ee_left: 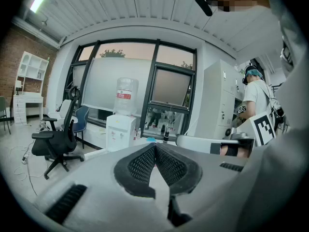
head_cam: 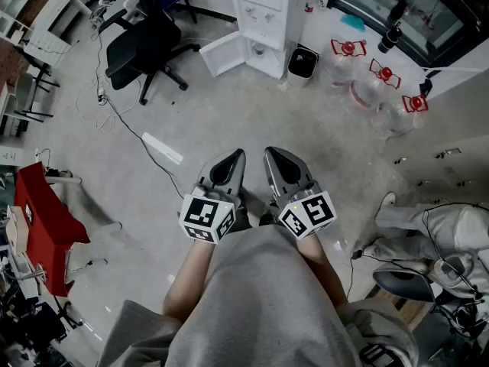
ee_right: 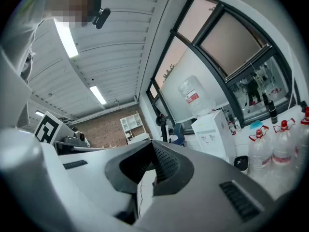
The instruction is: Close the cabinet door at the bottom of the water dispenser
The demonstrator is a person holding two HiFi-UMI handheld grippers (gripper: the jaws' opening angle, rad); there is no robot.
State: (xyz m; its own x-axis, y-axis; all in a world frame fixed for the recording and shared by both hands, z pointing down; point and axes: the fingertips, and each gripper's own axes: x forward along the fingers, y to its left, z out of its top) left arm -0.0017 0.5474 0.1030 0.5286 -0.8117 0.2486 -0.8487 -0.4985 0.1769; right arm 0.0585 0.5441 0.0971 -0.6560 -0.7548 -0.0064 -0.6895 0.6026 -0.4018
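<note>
Head view, left to right: a red object [head_cam: 42, 220] sits at the far left edge, then a black office chair [head_cam: 149, 48] up top. Next comes the water dispenser [head_cam: 267, 14] at the top middle. Its cabinet door [head_cam: 221, 54] at the bottom is hanging open, swung out to the left over the floor. A small black bin [head_cam: 303, 62] stands just beside the dispenser on its right, and a few water jugs [head_cam: 370, 82] with red caps are further right.

Both grippers are low in the middle of the shot, side by side and well apart from the dispenser – neither one touches the door.

The left gripper [head_cam: 238, 154] has its jaws pressed together with nothing between them. Its own view shows the two ribbed pads meeting at the tip [ee_left: 155, 145], with the dispenser and its bottle [ee_left: 126, 95] off in the distance, a bit left of the tips.

The right gripper [head_cam: 269, 151] is the same deal – jaws closed on nothing [ee_right: 153, 143], dispenser way out ahead to the right.
</note>
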